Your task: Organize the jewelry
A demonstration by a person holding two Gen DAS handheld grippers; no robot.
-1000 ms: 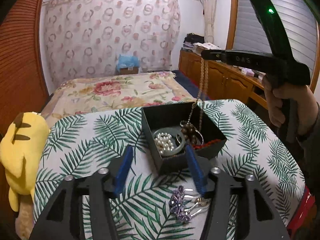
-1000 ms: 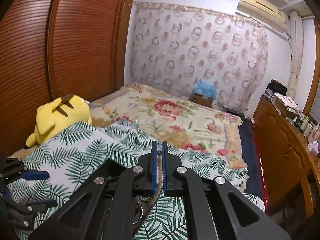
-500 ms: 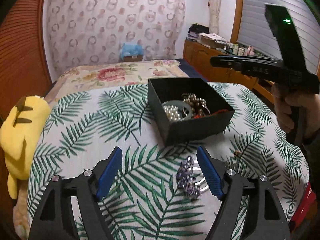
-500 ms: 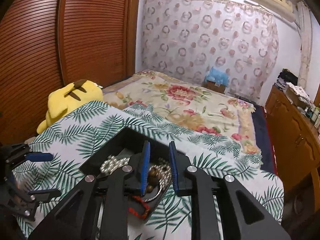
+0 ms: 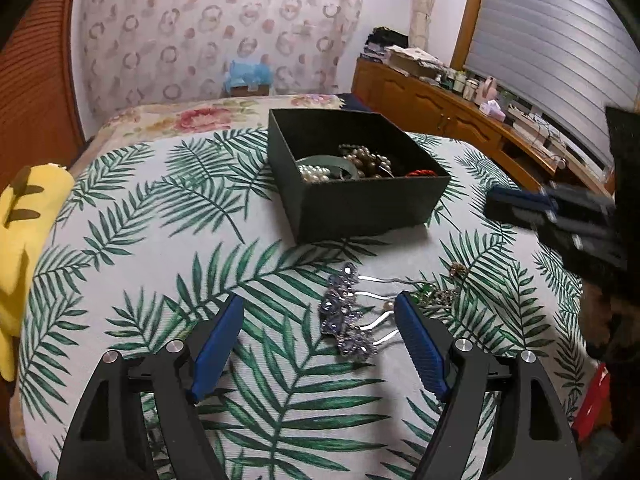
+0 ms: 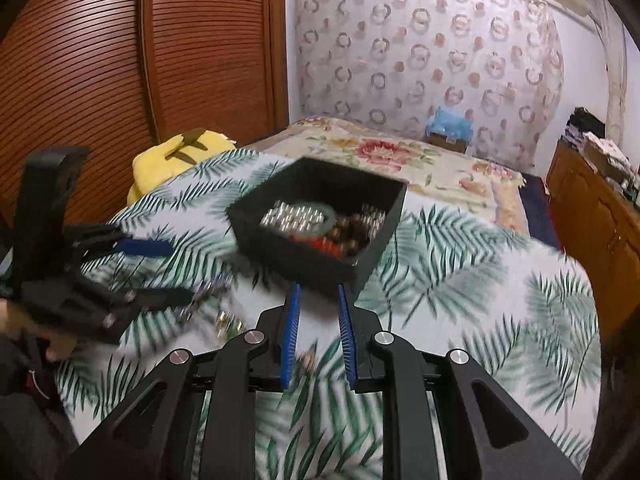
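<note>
A black open box [image 5: 360, 200] stands on the leaf-print tablecloth [image 5: 160, 240] and holds pearls [image 5: 316, 170], a green bangle, brown beads and something red. A purple beaded hair comb [image 5: 344, 320] lies in front of it. My left gripper [image 5: 319, 299] hovers low over the comb, its jaws closing, the comb between the fingertips with the pads clear of it. Small green and gold pieces [image 5: 436, 296] lie just to the right. My right gripper [image 6: 319, 289] is a little open with nothing in it, just before the box [image 6: 320, 240]. It shows blurred at the right in the left wrist view [image 5: 516, 204].
A yellow plush toy [image 5: 24, 232] sits at the table's left edge. Behind the table is a bed with a floral cover [image 6: 400, 156]. A wooden dresser [image 5: 440, 108] runs along the right. Something red [image 5: 592, 404] hangs at the table's near right edge.
The right gripper let go of the bead necklace, which now lies in the box, then opened a little and came down toward the table. The left gripper opened wider and sank toward the comb.
</note>
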